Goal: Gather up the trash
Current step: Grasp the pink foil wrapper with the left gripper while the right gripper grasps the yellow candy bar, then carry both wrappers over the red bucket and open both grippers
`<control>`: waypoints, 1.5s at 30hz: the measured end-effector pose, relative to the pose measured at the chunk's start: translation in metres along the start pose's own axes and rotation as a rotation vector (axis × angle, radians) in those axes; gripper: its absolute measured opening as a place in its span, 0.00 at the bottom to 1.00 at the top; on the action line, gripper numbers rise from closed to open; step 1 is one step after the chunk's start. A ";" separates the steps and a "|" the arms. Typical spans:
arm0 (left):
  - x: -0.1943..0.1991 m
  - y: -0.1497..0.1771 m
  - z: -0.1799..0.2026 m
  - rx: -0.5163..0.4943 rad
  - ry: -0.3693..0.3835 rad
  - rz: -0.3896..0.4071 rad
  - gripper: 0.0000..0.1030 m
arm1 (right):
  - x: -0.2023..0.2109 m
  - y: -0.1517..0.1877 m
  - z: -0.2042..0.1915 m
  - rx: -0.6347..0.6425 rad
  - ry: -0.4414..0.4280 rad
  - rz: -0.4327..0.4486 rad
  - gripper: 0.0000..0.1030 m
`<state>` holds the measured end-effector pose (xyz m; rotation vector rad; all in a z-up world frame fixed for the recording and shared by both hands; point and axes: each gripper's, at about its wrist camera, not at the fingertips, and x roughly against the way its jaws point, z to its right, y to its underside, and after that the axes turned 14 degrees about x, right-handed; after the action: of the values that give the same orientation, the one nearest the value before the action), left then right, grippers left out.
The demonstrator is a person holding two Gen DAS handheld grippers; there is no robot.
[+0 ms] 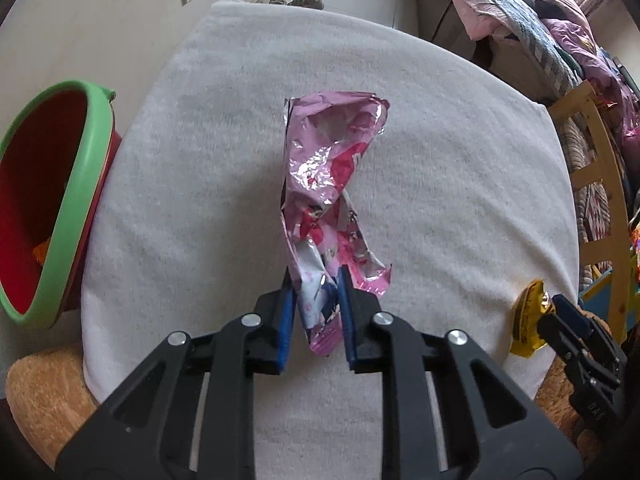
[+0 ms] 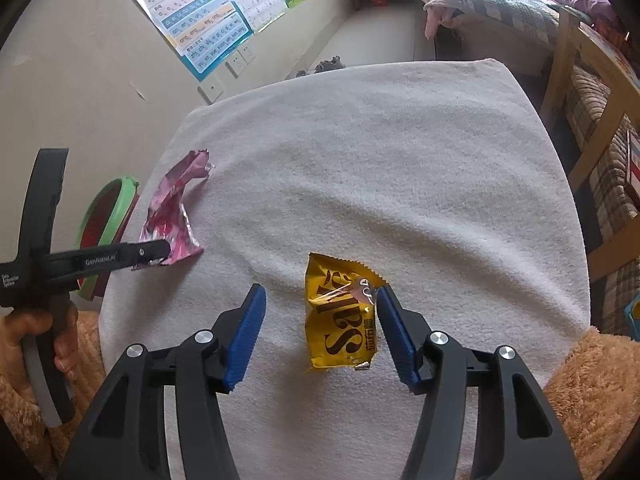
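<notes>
From the left wrist camera, my left gripper [image 1: 316, 294] has its blue fingers [image 1: 286, 312] pinched on the near end of the pink foil wrapper [image 1: 326, 184]. The rest of the wrapper trails away from me over the white towel [image 1: 440, 200] that covers the table. I judge it very light, thin and crinkly, slippery at the foil face, so this bunched end is the better hold; a flat edge could slide out. The red bin with the green rim [image 1: 68, 200] stands left of the towel, beside its edge, with something orange in it.

From the right wrist camera, my right gripper [image 2: 320, 320] is spread wide around the yellow snack packet [image 2: 338, 320], which lies flat on the towel near its front edge. The right finger is close against the packet's side; I cannot tell if it touches. The packet looks light and slick, slightly puffed; I would take it across its middle.
</notes>
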<state>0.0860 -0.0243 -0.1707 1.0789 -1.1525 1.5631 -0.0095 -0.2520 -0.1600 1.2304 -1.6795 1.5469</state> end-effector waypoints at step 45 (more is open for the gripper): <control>0.005 -0.006 0.005 0.023 0.041 0.036 0.17 | -0.012 0.001 -0.001 -0.006 -0.032 -0.048 0.15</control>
<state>0.0917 -0.0279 -0.1640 1.0417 -1.1340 1.6230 -0.0055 -0.2482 -0.1713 1.2894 -1.6607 1.5007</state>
